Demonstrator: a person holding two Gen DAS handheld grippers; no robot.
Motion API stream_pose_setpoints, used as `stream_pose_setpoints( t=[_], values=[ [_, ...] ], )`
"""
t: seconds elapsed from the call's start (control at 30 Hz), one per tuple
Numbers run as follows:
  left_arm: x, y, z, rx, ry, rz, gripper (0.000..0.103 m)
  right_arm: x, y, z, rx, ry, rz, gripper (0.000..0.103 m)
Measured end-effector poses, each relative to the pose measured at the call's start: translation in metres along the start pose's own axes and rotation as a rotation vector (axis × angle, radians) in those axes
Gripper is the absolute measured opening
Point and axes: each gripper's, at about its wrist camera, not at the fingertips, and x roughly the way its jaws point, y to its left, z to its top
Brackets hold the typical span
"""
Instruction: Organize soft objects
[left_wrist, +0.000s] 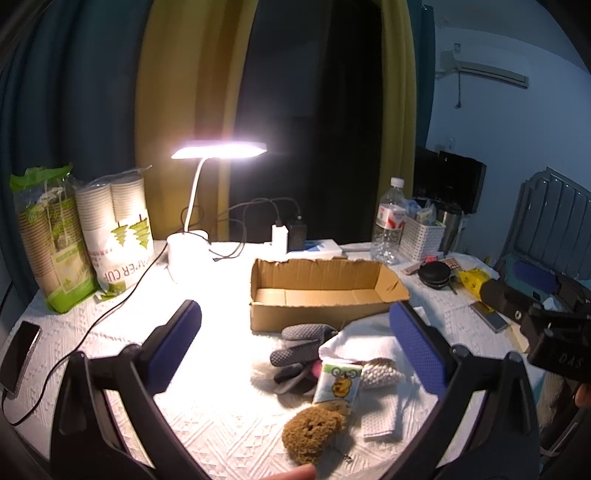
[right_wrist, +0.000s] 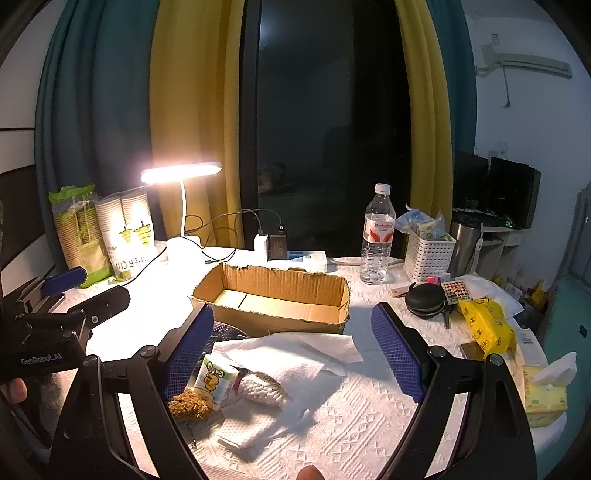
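On the bench, at six o'clock from the empty cardboard box (left_wrist: 325, 291), soft items await; both claws spread, empty. First pick likely: the brown sponge (left_wrist: 314, 430).

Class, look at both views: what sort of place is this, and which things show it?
Probably a lived-in room at home, at night: a cluttered table with a lit desk lamp, curtains beside a dark window, and a wall air conditioner.

Both grippers hover side by side, left gripper (left_wrist: 295, 354) and right gripper (right_wrist: 293, 354), jaws spread wide, holding nothing.
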Motion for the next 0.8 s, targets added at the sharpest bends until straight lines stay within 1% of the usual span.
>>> stream_pose_setpoints(
  t=[0.3, 0.8],
  values=[
    [0.0021, -0.0001, 0.0053, 0.002, -0.006, 0.004, 0.102, 0.0032, 0.0008, 0.0, 0.0, 0.004, 0.0, 0.089],
    [0.0014, -0.0012, 0.0039, -0.001, -0.012, 0.007, 0.102, 0.0062, 0.0003, -0.001, -0.001, 0.005, -0.001, 0.089]
  ],
)
